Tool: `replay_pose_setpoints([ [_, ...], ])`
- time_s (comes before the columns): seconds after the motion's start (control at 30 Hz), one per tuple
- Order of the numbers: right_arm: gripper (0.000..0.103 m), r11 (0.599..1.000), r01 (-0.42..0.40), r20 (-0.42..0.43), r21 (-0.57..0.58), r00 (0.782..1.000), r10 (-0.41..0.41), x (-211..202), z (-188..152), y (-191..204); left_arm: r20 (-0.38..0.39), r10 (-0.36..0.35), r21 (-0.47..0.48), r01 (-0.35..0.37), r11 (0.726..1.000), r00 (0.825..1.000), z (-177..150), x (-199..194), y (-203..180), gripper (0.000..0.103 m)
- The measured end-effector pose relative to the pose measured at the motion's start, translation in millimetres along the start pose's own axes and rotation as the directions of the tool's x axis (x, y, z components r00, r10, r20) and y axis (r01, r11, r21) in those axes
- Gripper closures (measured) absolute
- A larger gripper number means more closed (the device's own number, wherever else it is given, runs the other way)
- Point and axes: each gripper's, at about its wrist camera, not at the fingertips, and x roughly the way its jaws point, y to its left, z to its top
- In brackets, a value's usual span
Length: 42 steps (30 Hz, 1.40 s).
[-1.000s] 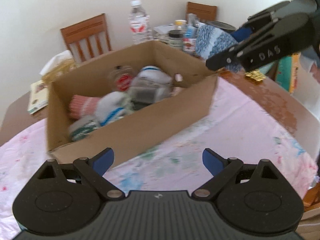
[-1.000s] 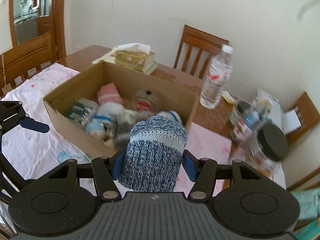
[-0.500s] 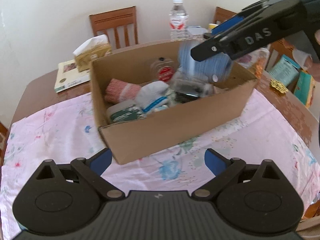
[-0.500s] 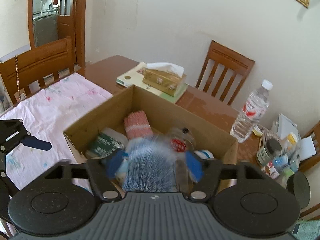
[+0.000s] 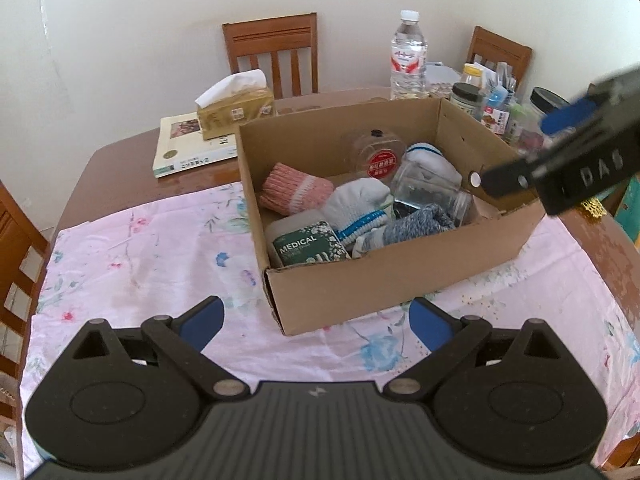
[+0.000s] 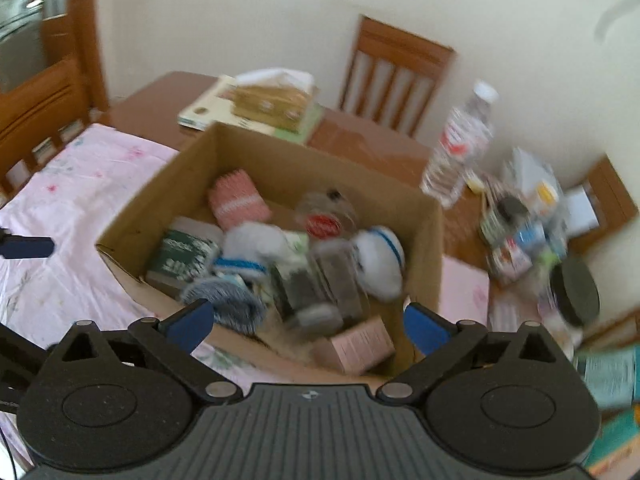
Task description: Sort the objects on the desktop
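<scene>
The blue-grey knitted sock roll (image 5: 418, 222) lies in the cardboard box (image 5: 400, 280) at centre frame, against the near wall. It is judged soft and light, best pinched across its ribbed middle. The right gripper (image 6: 308, 324) is spread wide and empty, though blurred; the left gripper (image 5: 316, 316) is likewise wide and empty.
</scene>
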Motion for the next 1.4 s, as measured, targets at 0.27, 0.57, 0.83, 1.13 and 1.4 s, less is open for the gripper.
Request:
replay_pose_setpoints([
  [0.27,0.0,0.987,0.016,-0.061,0.162,0.998,-0.006,-12,-18,-3,-0.011,0.015,-0.057,-0.016,0.998,1.0,15,-13,-1,0.004],
  [0.57,0.0,0.967,0.013,-0.079,0.254,0.997,0.008,-26,-31,-10,0.0,0.049,-0.094,-0.048,0.994,0.999,35,-31,-8,0.004],
  [0.83,0.0,0.958,-0.003,-0.07,0.287,0.997,0.024,-36,-36,-14,0.012,0.039,-0.14,-0.037,0.989,0.999,46,-41,-7,0.004],
  [1.13,0.0,0.957,-0.007,-0.037,0.291,0.999,0.018,-45,-35,-15,-0.04,0.013,-0.208,-0.02,0.978,0.999,49,-37,-2,0.004],
  [1.4,0.0,0.955,-0.01,-0.035,0.296,0.999,0.021,-46,-36,-14,-0.051,-0.004,-0.197,-0.006,0.98,0.999,50,-33,-7,0.004],
])
